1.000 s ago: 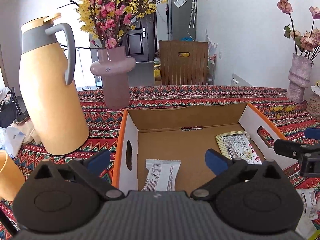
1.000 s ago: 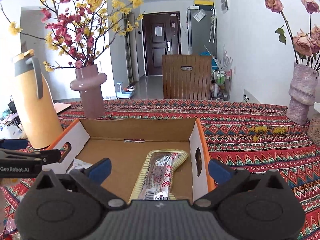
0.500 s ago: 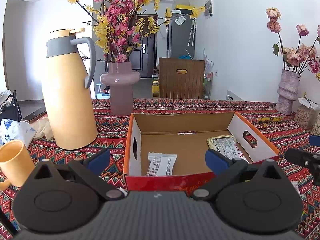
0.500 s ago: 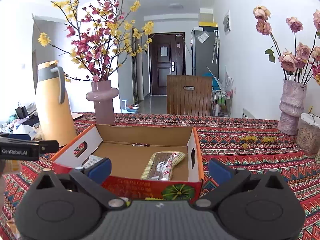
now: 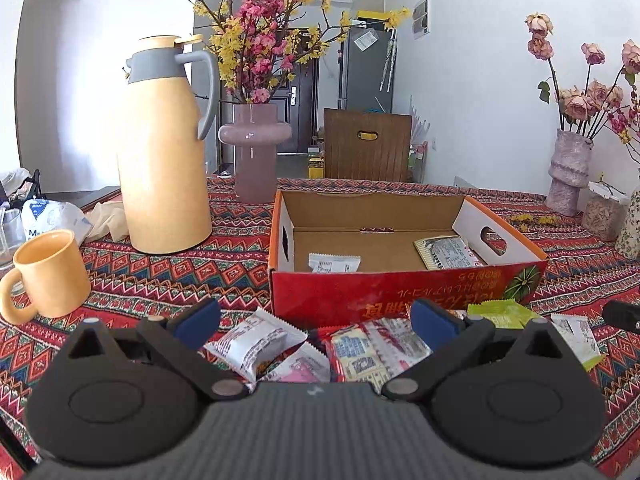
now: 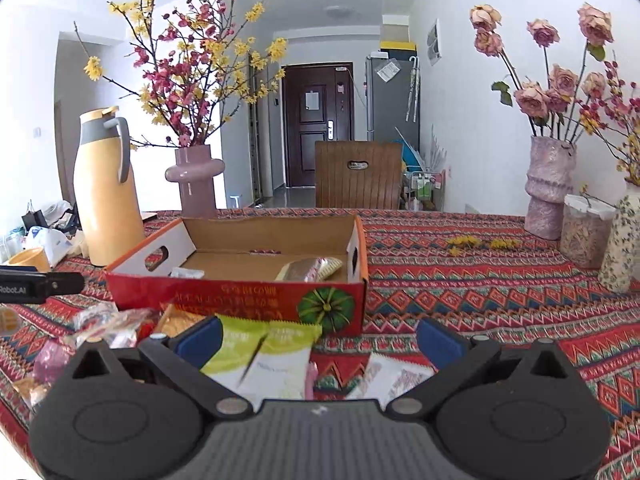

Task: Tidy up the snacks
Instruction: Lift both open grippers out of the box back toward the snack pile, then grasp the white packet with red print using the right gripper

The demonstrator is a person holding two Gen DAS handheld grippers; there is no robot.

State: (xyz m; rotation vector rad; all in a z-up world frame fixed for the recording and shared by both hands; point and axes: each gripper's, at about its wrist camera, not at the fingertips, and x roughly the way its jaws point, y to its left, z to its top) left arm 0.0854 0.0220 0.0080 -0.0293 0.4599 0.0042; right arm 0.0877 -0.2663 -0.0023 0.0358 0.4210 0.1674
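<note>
Both jaws wide apart, empty.

White walls (image 6: 472,92) are being lit brightly by daylight from the left. A dark door (image 6: 317,120) is being framed at the corridor's end, beside a grey fridge (image 6: 392,100). A wooden chair (image 6: 358,174) is being kept behind the table's patterned cloth (image 6: 460,280).

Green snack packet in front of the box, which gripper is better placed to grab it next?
Right. The green snack packet lies between the open right gripper fingers; from the left gripper it sits off to the right.
</note>
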